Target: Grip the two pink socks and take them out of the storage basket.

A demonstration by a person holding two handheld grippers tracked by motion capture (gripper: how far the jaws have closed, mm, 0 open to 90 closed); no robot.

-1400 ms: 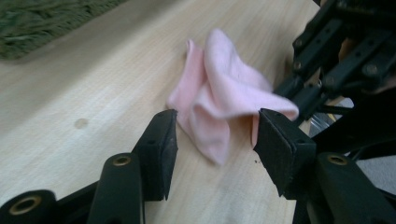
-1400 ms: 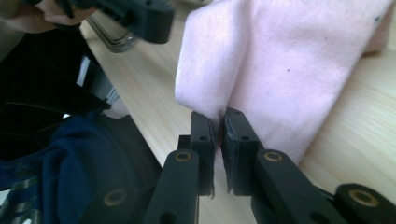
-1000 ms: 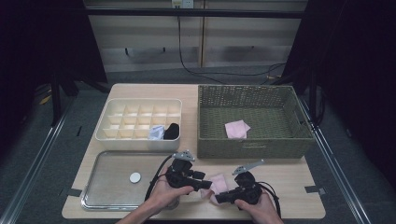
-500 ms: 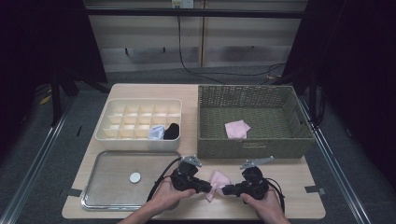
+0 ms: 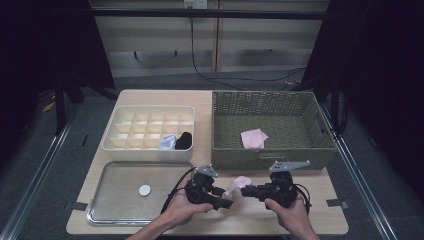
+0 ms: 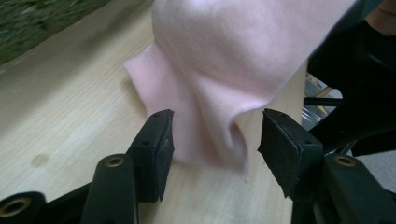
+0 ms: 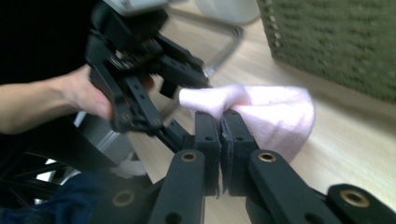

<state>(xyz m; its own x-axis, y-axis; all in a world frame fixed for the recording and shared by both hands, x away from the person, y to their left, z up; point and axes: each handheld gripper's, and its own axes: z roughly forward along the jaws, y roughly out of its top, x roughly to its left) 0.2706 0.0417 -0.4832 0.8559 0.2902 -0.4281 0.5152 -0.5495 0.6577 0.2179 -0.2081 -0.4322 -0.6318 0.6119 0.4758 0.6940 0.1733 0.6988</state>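
A pink cloth [image 5: 237, 184] hangs just above the wooden table near its front edge, between my two grippers. My right gripper [image 5: 246, 190] is shut on one end of it; in the right gripper view the jaws [image 7: 222, 126] pinch the pink cloth [image 7: 275, 116] tight. My left gripper [image 5: 227, 202] faces it from the left. Its jaws have just been opening, and in the left gripper view they stand apart [image 6: 215, 140] with a fold of the cloth [image 6: 224, 60] between them, the pads not pressing on it.
A green wicker basket [image 5: 270, 158] stands right behind the grippers with another pink cloth [image 5: 253, 138] inside. A cream divided box [image 5: 148, 151] at back left holds a black item [image 5: 183, 141] and a pale blue one [image 5: 167, 143]. A metal tray [image 5: 115, 205] with a white disc [image 5: 144, 190] lies at front left.
My right gripper has risen a little and lifted the pink cloth off the table. My left gripper stayed in place beside the cloth.
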